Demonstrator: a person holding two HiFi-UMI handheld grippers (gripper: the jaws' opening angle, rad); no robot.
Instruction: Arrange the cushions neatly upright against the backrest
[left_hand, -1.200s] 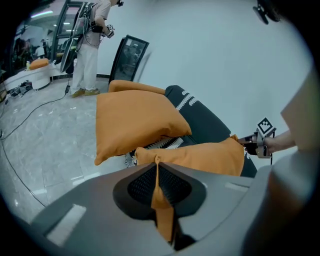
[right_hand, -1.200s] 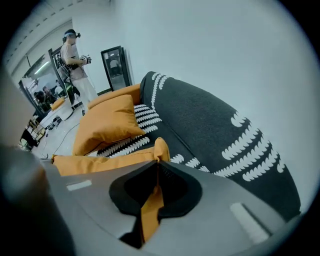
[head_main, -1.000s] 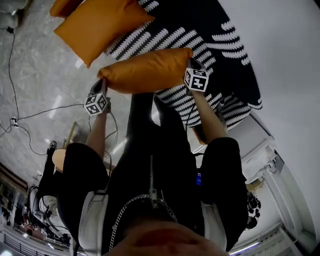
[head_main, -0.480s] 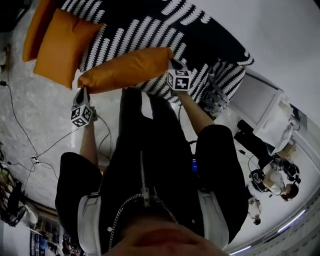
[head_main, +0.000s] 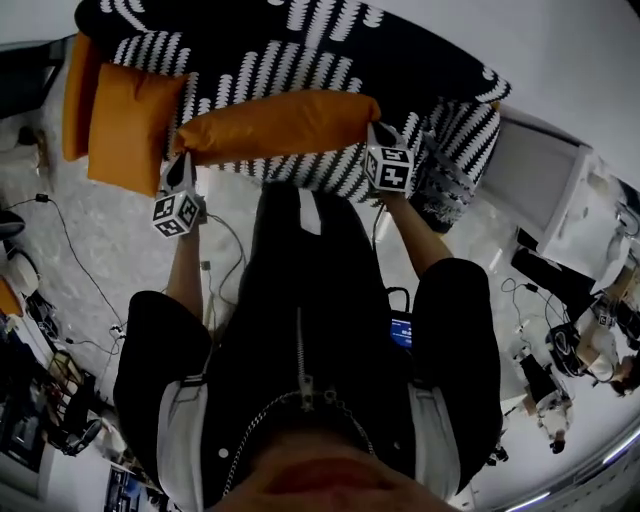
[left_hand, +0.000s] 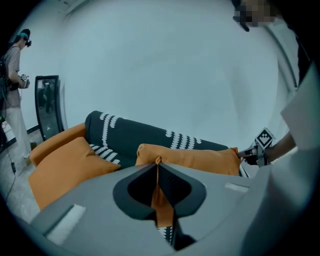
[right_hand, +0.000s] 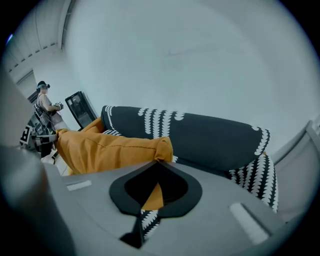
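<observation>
The left gripper (head_main: 186, 162) and the right gripper (head_main: 373, 130) each have jaws clamped on one corner of the orange cushion (head_main: 275, 125) — held in front of the sofa (head_main: 300, 40).

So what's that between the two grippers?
An orange cushion spans the whole stretch: the left gripper pinches one corner, the right gripper the other. The head view shows it best.

held cushion (head_main: 275, 125): crosswise above seat, in front of sofa (head_main: 300, 40) backrest | left gripper (head_main: 185, 162): clamped on its left corner | right gripper (head_main: 373, 132): clamped on its right corner | second cushion (head_main: 130, 125): left end of seat, left of held cushion | third cushion (head_main: 78, 95): behind second, at armrest | cabinet (head_main: 530, 180): right of sofa
</observation>
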